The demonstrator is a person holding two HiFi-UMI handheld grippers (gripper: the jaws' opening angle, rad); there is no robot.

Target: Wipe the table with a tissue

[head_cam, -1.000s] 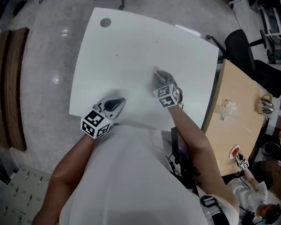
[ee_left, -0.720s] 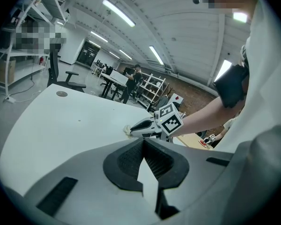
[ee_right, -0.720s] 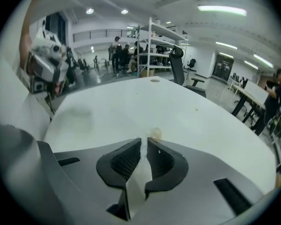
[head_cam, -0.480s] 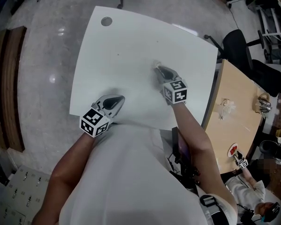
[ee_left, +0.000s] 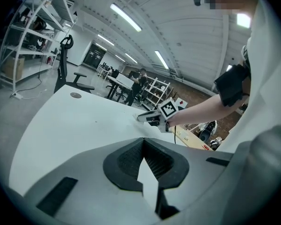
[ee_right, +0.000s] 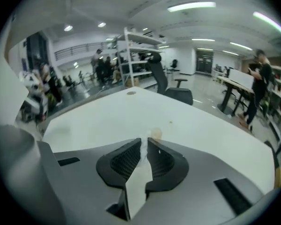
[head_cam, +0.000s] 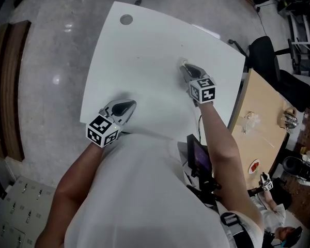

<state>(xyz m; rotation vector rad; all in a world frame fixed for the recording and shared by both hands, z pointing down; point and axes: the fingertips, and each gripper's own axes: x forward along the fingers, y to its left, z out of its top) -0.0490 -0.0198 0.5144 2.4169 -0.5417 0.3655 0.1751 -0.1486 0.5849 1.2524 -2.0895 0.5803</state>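
White tissue [ee_right: 141, 148] pinched in right gripper [head_cam: 186, 69] on table [head_cam: 144, 45]; left gripper [head_cam: 125, 107] closed, empty.

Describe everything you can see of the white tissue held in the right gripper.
The white tissue looks like thin, crumpled paper. The right gripper is shut on it. A narrow wrinkled strip shows pinched between the dark ribbed pads, with a small tuft poking past the tips. It sits low over the white table, toward the far right side; actual contact cannot be confirmed. A brownish spot lies just ahead of it.
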